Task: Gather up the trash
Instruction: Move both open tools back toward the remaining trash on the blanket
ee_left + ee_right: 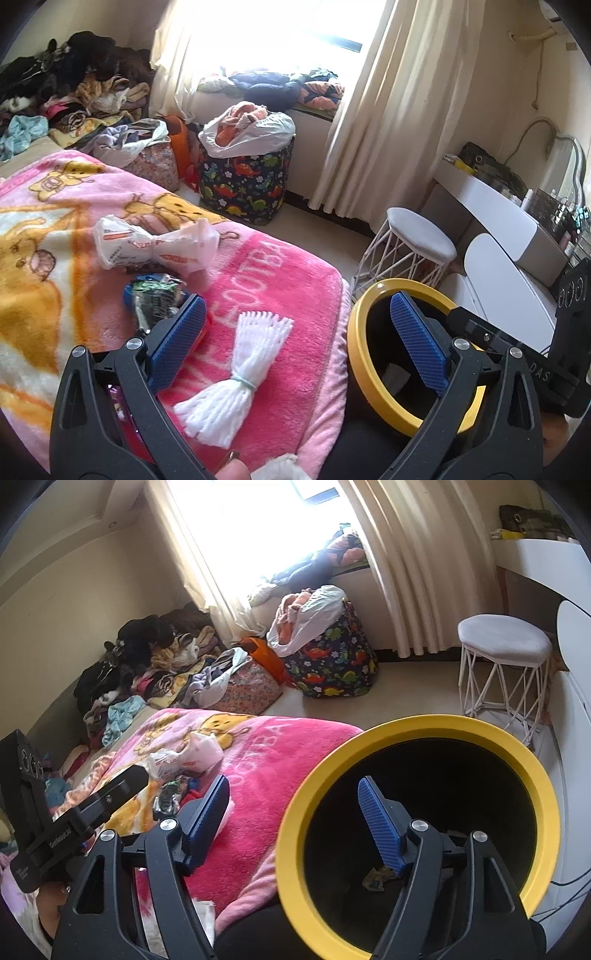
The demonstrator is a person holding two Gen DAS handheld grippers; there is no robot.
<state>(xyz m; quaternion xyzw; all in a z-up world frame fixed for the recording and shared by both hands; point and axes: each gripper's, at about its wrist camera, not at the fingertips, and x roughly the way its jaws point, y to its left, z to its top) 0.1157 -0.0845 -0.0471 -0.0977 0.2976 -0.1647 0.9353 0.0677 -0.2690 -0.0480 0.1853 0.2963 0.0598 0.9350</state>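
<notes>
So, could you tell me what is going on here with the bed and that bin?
A person is clearing trash off a pink blanket with two handheld grippers. The right gripper is open over the yellow-rimmed bin, where one scrap already lies. The left gripper is open and empty above a white yarn tassel; a crumpled white wrapper remains.

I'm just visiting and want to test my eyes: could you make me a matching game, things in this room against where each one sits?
Things:
1. white yarn tassel
2. crumpled plastic bag
3. yellow-rimmed bin
4. dinosaur-print basket

Places:
A. on the floor under the window
B. beside the bed's edge, below the right gripper
C. on the pink blanket, between the left gripper's fingers
D. farther up the blanket, on the bear print

Pairs: 1-C, 2-D, 3-B, 4-A
</notes>
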